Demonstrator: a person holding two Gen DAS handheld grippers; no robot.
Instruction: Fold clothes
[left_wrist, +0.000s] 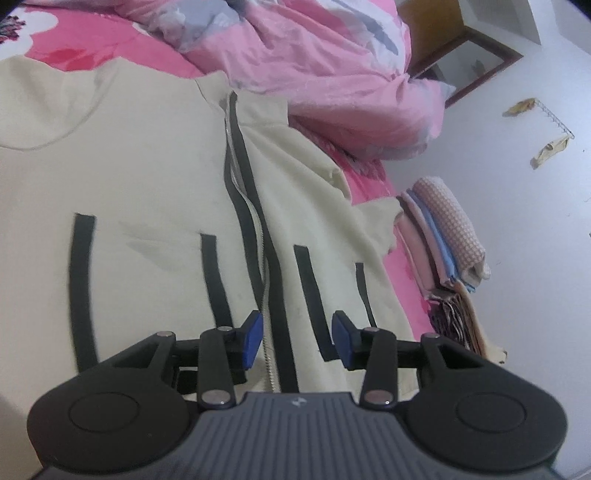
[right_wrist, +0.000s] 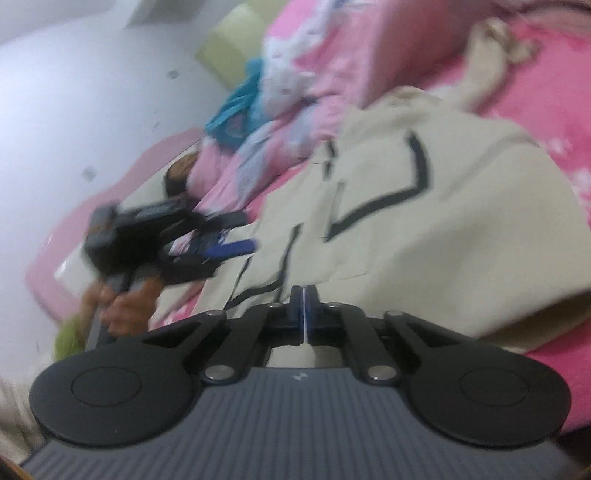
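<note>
A cream zip-up jacket (left_wrist: 147, 177) with black stripes lies spread on the pink bed, its zipper (left_wrist: 255, 221) running up the middle. My left gripper (left_wrist: 297, 321) hovers open just above the lower front, one blue pad (left_wrist: 253, 339) on each side of the zipper and nothing pinched. In the blurred right wrist view, my right gripper (right_wrist: 303, 295) is shut on a thin edge of the jacket (right_wrist: 443, 240), and cream cloth bunches behind the pads. The left gripper (right_wrist: 166, 236) also shows there at the far side of the jacket, held by a hand (right_wrist: 125, 306).
A crumpled pink quilt (left_wrist: 314, 74) is heaped beyond the jacket's collar. A stack of folded clothes (left_wrist: 443, 236) sits at the bed's edge beside the pale floor (left_wrist: 517, 258). A teal cloth (right_wrist: 236, 107) lies among the bedding. A wooden frame (left_wrist: 472, 59) stands at the back.
</note>
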